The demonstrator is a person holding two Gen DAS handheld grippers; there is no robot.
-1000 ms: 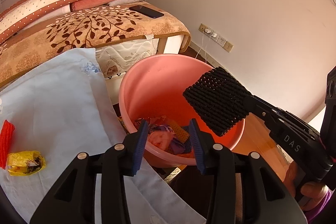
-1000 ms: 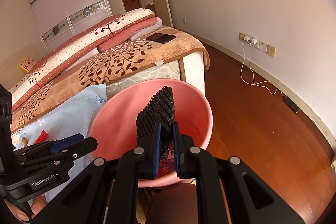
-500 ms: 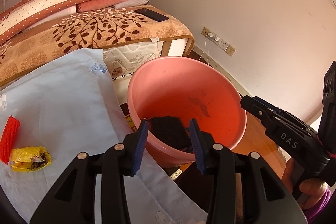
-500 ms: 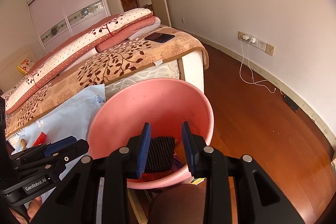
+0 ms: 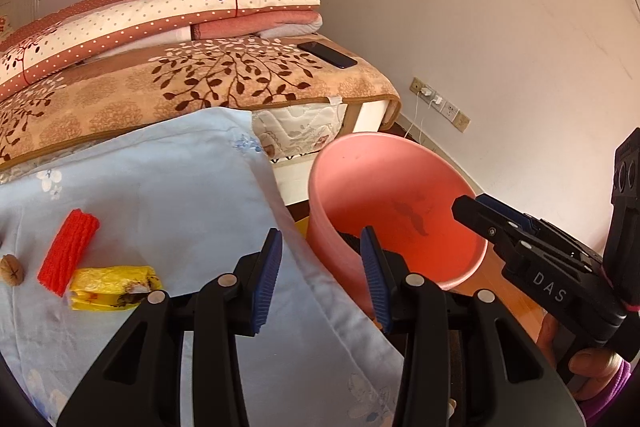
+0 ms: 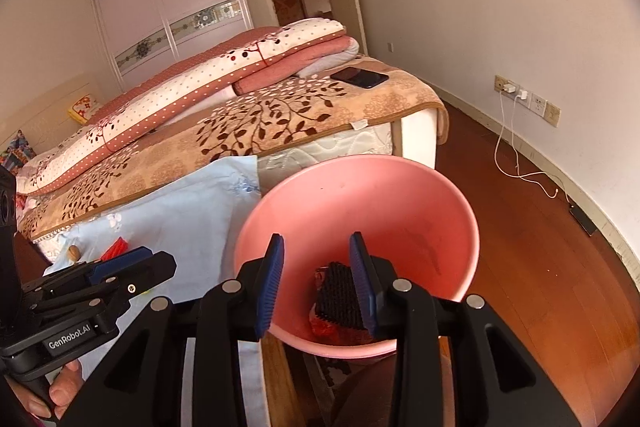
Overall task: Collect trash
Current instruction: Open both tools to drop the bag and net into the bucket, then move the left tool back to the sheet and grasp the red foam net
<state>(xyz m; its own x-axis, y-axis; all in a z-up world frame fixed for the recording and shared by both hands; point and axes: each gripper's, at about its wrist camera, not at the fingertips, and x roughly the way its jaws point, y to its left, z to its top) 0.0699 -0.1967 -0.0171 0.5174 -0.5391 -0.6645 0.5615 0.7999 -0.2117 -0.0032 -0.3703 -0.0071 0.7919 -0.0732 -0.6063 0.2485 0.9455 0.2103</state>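
Note:
A pink basin (image 5: 400, 187) (image 6: 360, 195) stands beside the cloth-covered table. A black foam net (image 6: 338, 295) lies inside it on other trash. My right gripper (image 6: 316, 275) is open and empty above the basin's near rim; it also shows at the right of the left wrist view (image 5: 480, 215). My left gripper (image 5: 320, 275) is open and empty over the table's right edge. On the pale blue cloth (image 5: 160, 187) lie a red foam net (image 5: 68, 251), a yellow wrapper (image 5: 112, 287) and a walnut (image 5: 12, 269), to the left of my left gripper.
A bed with a leaf-patterned blanket (image 5: 200, 83), folded quilts and a dark phone (image 5: 326, 54) stands behind the table. A wall socket with a white charger cable (image 6: 516, 147) is on the right wall. Wooden floor (image 6: 540, 247) lies to the right of the basin.
My right gripper opened and let go of the black foam net, which dropped into the basin. My left gripper swung left, toward the trash on the cloth.

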